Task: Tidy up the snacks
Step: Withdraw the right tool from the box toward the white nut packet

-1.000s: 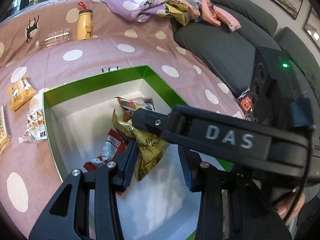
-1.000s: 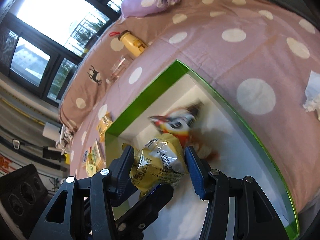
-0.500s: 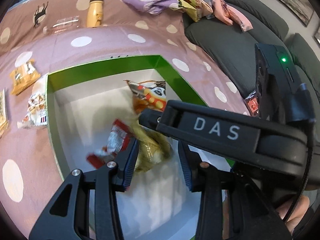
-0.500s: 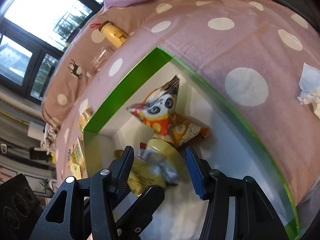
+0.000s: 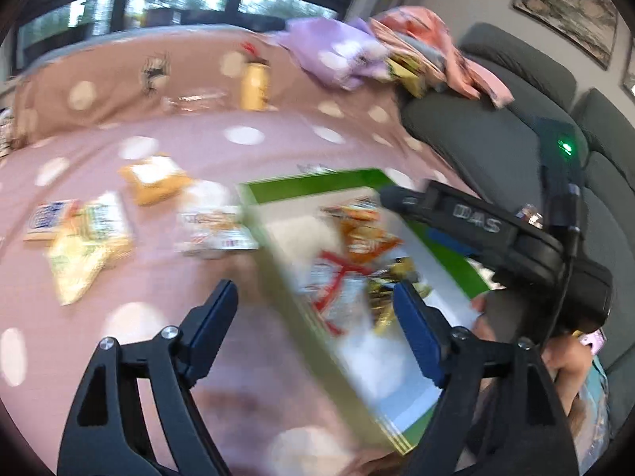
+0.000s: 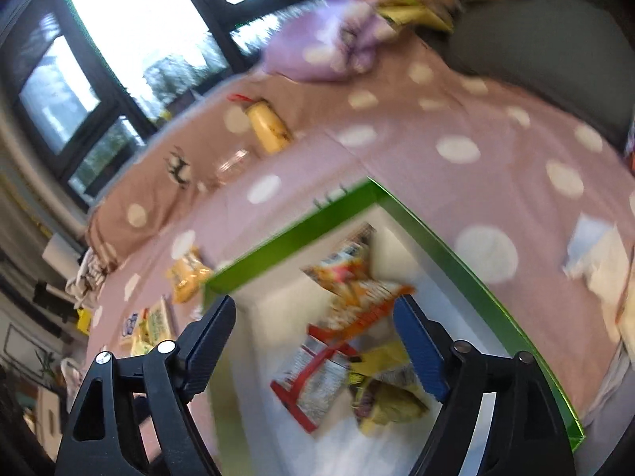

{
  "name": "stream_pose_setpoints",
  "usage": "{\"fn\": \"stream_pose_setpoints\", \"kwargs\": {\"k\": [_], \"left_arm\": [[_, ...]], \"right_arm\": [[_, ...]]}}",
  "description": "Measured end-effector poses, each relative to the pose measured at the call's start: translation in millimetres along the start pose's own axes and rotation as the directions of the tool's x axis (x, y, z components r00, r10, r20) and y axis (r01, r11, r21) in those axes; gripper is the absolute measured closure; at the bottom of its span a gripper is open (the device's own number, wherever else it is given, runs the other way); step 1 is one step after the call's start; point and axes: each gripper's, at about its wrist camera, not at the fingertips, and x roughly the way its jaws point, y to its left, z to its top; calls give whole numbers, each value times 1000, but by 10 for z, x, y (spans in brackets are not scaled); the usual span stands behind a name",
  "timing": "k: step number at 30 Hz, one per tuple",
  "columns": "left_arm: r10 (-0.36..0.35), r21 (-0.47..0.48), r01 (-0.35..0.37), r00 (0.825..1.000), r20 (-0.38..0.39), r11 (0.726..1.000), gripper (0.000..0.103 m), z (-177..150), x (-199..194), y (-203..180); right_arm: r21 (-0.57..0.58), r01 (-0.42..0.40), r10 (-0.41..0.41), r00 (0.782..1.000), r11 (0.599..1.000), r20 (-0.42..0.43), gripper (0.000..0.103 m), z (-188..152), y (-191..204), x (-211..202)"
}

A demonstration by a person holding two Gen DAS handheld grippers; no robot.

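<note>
Both grippers, left (image 5: 315, 323) and right (image 6: 313, 335), gape empty; green-walled cardboard box (image 6: 289, 238) of crinkly snack packets (image 6: 357, 297) sits just ahead.

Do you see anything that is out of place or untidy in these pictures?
Yes. Several snack packets lie loose on the pink dotted cloth, outside the green-edged white box. Inside it, the packets lie in a jumbled heap. Motion blur hides finer detail.
</note>
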Motion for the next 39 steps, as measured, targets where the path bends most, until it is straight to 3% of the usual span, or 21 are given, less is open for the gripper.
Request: {"fn": "stream_pose_setpoints", "kwargs": {"k": [4,9,11,14,17,20,28,31,33,35,37,39], "left_arm": [[129,-76,-126,991,37,989,18,-95,-256,513],[277,-98,-272,960,39,957,18,-289,-489,1108],[327,-117,-321,944,34,940,18,-393,-537,1344],[367,-197,-355,930,28,914,18,-553,-568,1702],[359,-255,-338,933,38,906,18,-631,-544,1977],[379,-285,-354,925,35,891,18,-682,-567,2164],[390,-402,-355,921,8,844,18,-808,-538,2681],[356,-375,-333,934,-7,865,18,-768,-422,2779],[363,-340,-342,932,-3,876,18,-733,-357,2778],[341,-297,-337,939,-42,893,18,-635,-242,2778],[313,-289,-303,950,-14,908,18,-557,-198,2766],[316,-289,-313,948,-38,905,18,-566,-138,2770]], "right_arm": [[-55,-22,22,1000,998,-1,20,-74,312,21],[-221,-72,77,997,973,15,20,-303,936,-65],[-276,-103,122,991,956,50,19,-428,1190,-146],[-383,-186,213,977,905,29,17,-647,1512,-134],[-405,-178,187,982,897,-18,17,-820,1688,38],[-389,-182,166,983,903,-77,17,-921,1733,264],[-437,-139,89,987,889,-134,17,-1193,1869,667],[-487,-128,67,988,864,-142,17,-1246,1964,804],[-479,-110,49,989,871,-139,17,-1248,2013,902],[-486,-106,34,987,867,-155,17,-1247,2060,979],[-483,-69,3,991,873,-135,17,-1237,2076,1024],[-466,-39,-19,993,884,-120,17,-1246,2054,1050]]}}
